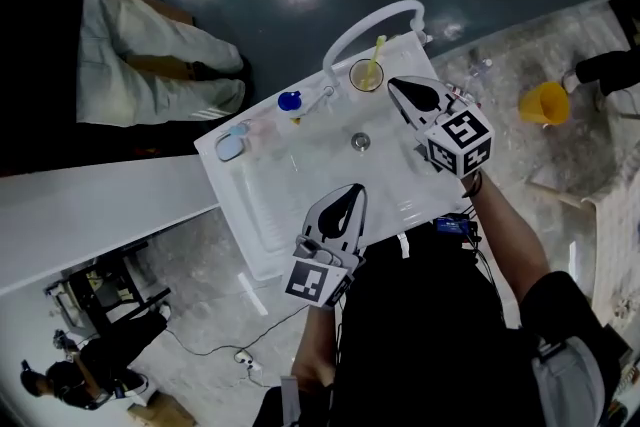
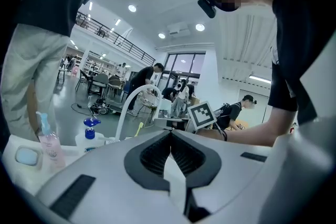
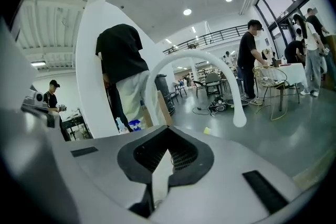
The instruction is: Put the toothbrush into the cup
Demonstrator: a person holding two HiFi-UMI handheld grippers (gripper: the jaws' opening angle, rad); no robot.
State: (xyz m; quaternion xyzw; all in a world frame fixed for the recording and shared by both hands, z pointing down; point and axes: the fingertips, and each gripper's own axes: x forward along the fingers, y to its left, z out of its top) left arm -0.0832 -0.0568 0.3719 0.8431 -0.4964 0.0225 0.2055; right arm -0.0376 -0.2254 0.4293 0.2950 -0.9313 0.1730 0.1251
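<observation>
Nearest the person, the left tool (image 1: 352,193) hangs over the near part of the white sink (image 1: 270,205). Its own camera shows the two jaws pressed together at the tips with nothing between them. Just ahead of it lies the round drain (image 1: 361,142), about midway between the two tools. The right tool (image 1: 398,85) hovers further on, toward the sink's back edge. Its jaws are fully closed too, and it grips nothing.

Right in front of the right tool's tips stands the cup (image 1: 366,75). The yellow toothbrush (image 1: 375,55) is already upright inside it, leaning on the rim. From where I stand the job looks finished: the brush is in, both tools are empty and clear of the cup, and I see nothing left except to draw the hands away.

To the left of the right tool, along the back edge, sit a blue-capped bottle (image 1: 290,101) and, further left, a small soap dish (image 1: 232,146). The curved white faucet (image 1: 370,20) arches just beyond the cup.

As for writing, I can read none. The bottle's label is too small, and the cubes on the tools carry only black-and-white square patterns.
</observation>
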